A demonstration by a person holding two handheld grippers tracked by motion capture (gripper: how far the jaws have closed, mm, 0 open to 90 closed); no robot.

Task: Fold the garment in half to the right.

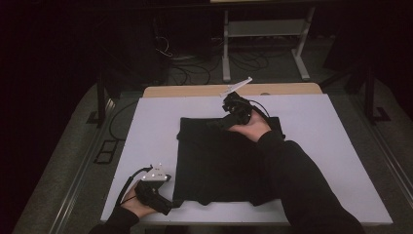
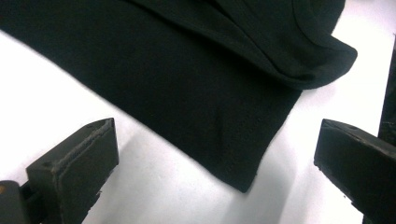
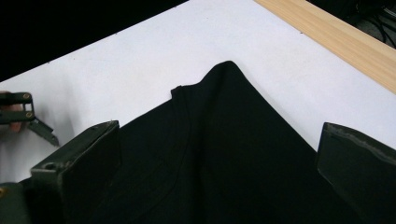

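High view – cloth: a black garment (image 1: pixel 219 163) lies spread flat in the middle of the white surface (image 1: pixel 341 146), its far edge near the wooden strip (image 1: pixel 195 90).
High view – right gripper (image 1: pixel 233 111): held over the garment's far edge; whether its jaws are apart cannot be told from here.
High view – left gripper (image 1: pixel 160 195): rests low at the garment's near left corner, just beside the hem.
High view – room: dark, with cables (image 1: pixel 190 68) on the floor and a grey stand (image 1: pixel 263 29) behind the surface.
Left gripper view – jaws: wide apart, nothing between them; the garment's corner (image 2: pixel 243 184) lies just ahead on bare white.
Left gripper view – advice: slide one jaw under that corner flat to the surface, so a single hem edge is caught, not the folded layer above.
Right gripper view – jaws: apart too, hovering over cloth; a peak of fabric (image 3: pixel 227 70) points toward the wooden strip.
Right gripper view – advice: close on the edge near that peak, then lift both ends evenly to keep the fold straight.
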